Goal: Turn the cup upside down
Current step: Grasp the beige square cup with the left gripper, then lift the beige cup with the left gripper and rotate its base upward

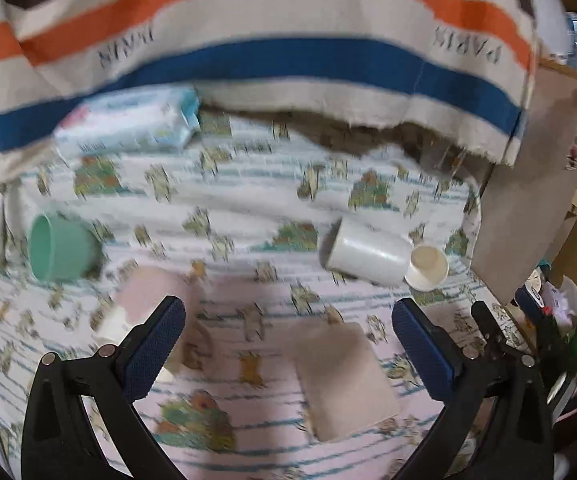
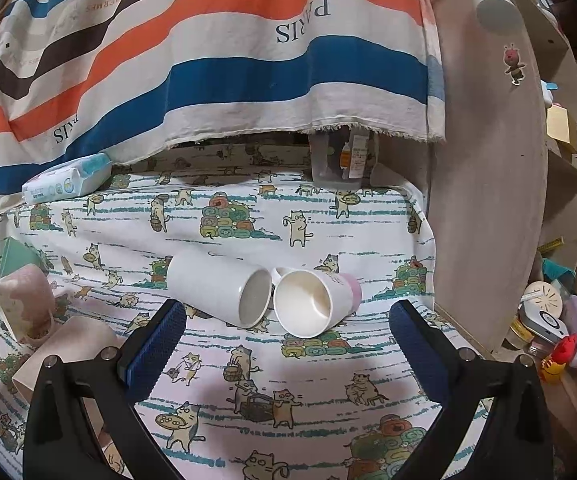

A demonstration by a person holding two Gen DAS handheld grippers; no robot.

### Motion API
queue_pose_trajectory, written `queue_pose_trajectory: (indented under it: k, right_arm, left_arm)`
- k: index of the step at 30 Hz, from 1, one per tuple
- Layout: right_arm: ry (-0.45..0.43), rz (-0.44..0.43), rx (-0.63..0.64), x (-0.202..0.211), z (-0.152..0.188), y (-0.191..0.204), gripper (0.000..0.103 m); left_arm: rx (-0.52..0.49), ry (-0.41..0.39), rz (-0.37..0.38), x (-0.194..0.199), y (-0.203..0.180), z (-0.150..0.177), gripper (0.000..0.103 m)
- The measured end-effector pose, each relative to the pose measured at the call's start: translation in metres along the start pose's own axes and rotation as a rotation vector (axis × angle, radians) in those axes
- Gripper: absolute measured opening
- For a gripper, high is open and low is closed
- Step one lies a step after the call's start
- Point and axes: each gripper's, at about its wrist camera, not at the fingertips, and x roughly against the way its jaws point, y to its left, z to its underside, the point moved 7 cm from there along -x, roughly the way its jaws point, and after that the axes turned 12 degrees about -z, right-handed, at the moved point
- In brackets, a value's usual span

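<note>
Cup (image 2: 312,304), smooth white cylinder, lies sideways.

Cups lying tipped on the cat-print cloth

White mug (image 2: 312,302) and tall white cup (image 2: 218,286) are lying on their sides mid-frame, rims touching.

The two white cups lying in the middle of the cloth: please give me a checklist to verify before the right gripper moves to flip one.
1. Right gripper open and holding nothing: ok.
2. Left gripper open and holding nothing: ok.
3. Tall white cup lies on its side, mouth toward the camera: ok.
4. Pink-based cup on its side: ok.
5. Space between the two cups for a finger: not ok, their rims look touching.
6. Green cup and pink cups away from the path: ok.
</note>
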Motion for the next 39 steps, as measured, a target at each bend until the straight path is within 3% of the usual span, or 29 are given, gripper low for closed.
queue_pose_trajectory:
  k: [4,7,11,14,17,21,31,39]
  right_arm:
    - [0.000,0.002,-0.001,0.000,0.000,0.000,0.102]
    - [-0.001,0.013,-0.007,0.002,0.000,-0.002,0.102]
    - [-0.001,0.014,-0.005,0.002,0.001,-0.003,0.102]
    - [0.001,0.014,-0.005,0.001,0.000,-0.002,0.102]
    - [0.001,0.015,-0.005,0.002,0.000,-0.003,0.102]
    - [0.002,0.016,-0.005,0.001,-0.001,-0.003,0.102]
    - [0.002,0.017,-0.004,0.002,-0.001,-0.003,0.102]
    - [0.009,0.002,0.005,0.002,-0.001,-0.001,0.102]
  left_arm:
    - [-0.016,0.176,0.024,-0.030,-0.025,0.001,0.103]
    - [0.031,0.226,-0.046,-0.049,-0.024,-0.001,0.103]
    - [0.082,0.345,-0.015,-0.070,-0.028,0.007,0.102]
    - [0.138,0.420,-0.048,-0.081,-0.030,0.018,0.100]
    - [0.113,0.459,-0.059,-0.089,-0.043,0.027,0.093]
    - [0.092,0.519,-0.079,-0.102,-0.057,0.040,0.075]
    - [0.030,0.590,-0.164,-0.126,-0.065,0.055,0.073]
    - [0.075,0.632,-0.172,-0.139,-0.057,0.056,0.066]
